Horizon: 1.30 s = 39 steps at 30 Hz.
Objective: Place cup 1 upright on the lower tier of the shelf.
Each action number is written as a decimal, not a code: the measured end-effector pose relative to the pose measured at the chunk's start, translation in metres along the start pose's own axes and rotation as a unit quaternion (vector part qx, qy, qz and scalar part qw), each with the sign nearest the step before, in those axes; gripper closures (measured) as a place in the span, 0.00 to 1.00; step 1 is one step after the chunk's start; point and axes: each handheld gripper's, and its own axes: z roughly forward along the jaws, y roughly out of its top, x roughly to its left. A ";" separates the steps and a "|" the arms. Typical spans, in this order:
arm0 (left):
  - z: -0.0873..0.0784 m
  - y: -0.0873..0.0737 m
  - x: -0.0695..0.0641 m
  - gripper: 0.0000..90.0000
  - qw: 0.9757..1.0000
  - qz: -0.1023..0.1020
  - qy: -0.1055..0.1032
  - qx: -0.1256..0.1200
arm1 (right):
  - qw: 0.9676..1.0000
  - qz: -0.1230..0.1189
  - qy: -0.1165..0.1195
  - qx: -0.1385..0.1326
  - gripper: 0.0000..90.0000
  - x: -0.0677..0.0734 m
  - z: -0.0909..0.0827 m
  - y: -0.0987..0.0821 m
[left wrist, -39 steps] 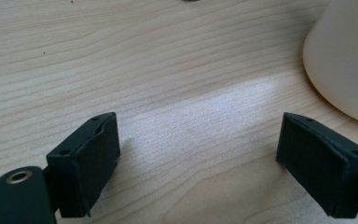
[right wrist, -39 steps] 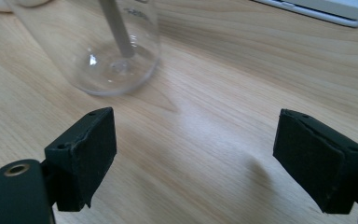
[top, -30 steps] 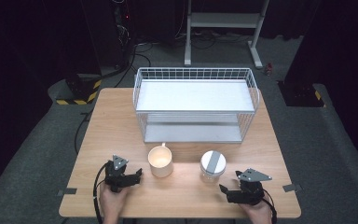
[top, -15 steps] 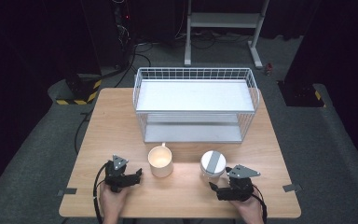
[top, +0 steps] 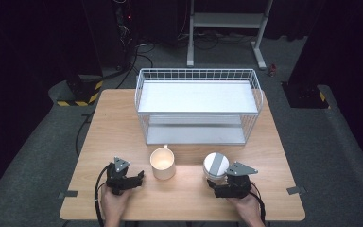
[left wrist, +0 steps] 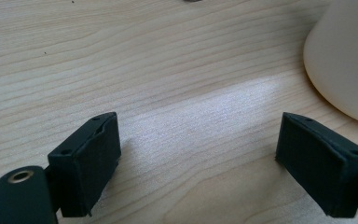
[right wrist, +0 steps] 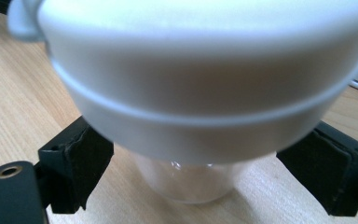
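Wooden table [top: 123,118] seen from above, with a white wire rack [top: 197,106] of 2 shelves standing at the far half. Near the front edge, a cream mug [top: 163,163], open and upright, and right of it a glass jar with a grey-white lid [top: 215,165]. Left gripper [top: 138,177] lying just left of the mug, apart from it. Right gripper [top: 212,183] close against the jar's near side, jaws hidden there.

one wooden table [top: 123,118]. one white wire rack [top: 197,106], two shelves, at the far centre. one cream mug [top: 163,163], near centre-left. one glass jar with a white lid [top: 215,165], near centre-right. two hand-held grippers: left gripper [top: 137,178], right gripper [top: 213,188].
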 end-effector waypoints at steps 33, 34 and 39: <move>0.000 0.000 0.000 0.16 1.000 -0.001 0.001 0.000 | 0.999 0.012 -0.017 -0.026 0.21 -0.002 0.004 0.003; 0.000 0.000 0.000 0.16 1.000 -0.002 0.001 -0.001 | 0.999 0.013 -0.018 -0.028 0.21 -0.003 0.004 0.003; 0.000 0.000 0.000 0.16 1.000 -0.002 0.001 -0.001 | 0.999 0.019 -0.026 -0.030 0.21 -0.009 0.003 0.005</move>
